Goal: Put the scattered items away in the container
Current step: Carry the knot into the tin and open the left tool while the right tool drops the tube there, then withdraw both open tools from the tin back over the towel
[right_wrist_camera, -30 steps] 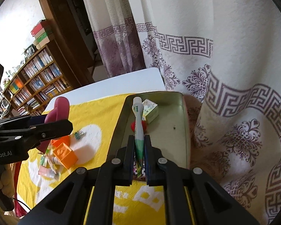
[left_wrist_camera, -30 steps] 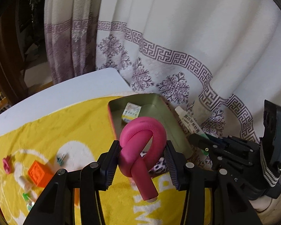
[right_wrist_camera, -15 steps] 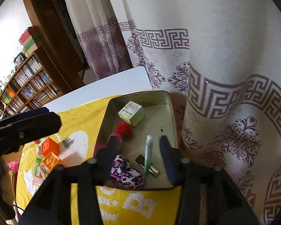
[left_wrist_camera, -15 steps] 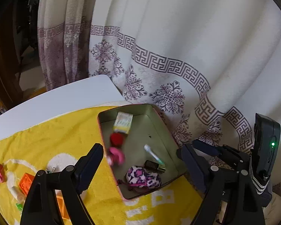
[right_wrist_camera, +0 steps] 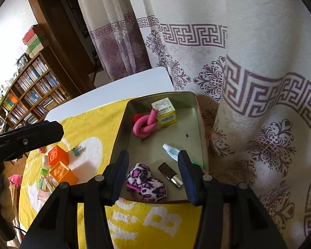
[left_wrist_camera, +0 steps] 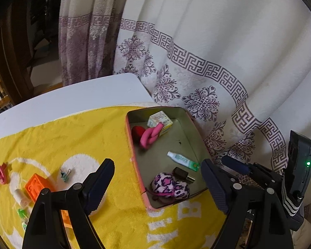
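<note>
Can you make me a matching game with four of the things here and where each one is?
Things:
1. pink knotted foam tube
2. small white tube
3. green binder clip
4. leopard-print pouch

Places:
A. on the yellow towel, outside the tin
B. at the near end of the tin
C. leaning on the little yellow box, at the far end of the tin
D. lying flat in the tin's middle, toward its right wall

Pairs: 1-C, 2-D, 3-A, 4-B

hidden: tube (right_wrist_camera: 172, 151) tail behind right finger | small items (right_wrist_camera: 44, 181) possibly clips, unclear
</note>
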`<state>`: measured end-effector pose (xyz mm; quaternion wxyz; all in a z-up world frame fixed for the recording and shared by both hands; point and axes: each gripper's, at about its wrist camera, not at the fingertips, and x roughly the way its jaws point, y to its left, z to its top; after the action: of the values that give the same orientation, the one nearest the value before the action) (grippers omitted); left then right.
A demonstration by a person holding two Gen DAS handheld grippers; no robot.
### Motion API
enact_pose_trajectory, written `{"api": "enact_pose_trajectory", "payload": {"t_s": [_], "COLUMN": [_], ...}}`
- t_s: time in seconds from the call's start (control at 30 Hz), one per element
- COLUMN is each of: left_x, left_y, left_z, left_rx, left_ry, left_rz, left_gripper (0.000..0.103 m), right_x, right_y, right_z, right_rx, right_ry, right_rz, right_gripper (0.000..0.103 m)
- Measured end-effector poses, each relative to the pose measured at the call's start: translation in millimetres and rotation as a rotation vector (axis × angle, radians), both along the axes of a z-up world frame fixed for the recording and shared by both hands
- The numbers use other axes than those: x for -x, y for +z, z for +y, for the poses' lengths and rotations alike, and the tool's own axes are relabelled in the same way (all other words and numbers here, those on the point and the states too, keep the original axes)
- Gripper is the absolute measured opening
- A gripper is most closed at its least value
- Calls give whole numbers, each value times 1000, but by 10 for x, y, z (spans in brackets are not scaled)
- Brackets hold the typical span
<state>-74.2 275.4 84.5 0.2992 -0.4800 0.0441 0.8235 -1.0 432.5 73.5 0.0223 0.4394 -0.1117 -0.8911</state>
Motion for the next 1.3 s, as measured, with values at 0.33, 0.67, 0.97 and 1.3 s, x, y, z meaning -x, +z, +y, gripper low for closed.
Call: {"api": "enact_pose_trajectory", "payload": {"t_s": [0.33,0.67,0.97,1.3], "left_x": [-47,-98,-156,-248], "left_y": [-37,-30,-142,-206], "left_z": [-327,-812,-1498,-2202], "left_rx": [8,30,58,59], "left_ry": [53,134,252,369], "left_rz": [-16,-22,-62,-91], "left_gripper": [87,87,87,87], "right_x": [-33,-54,-75,-81], "right_y": [20,35,-29,-67], "right_z": [-262,-653,-1058,-1553], "right_rx": [0,3,21,22], "right_ry": [39,98,144,210], "right_rz": [-8,-16,-33,-49], "right_gripper": [53,53,65,65]}}
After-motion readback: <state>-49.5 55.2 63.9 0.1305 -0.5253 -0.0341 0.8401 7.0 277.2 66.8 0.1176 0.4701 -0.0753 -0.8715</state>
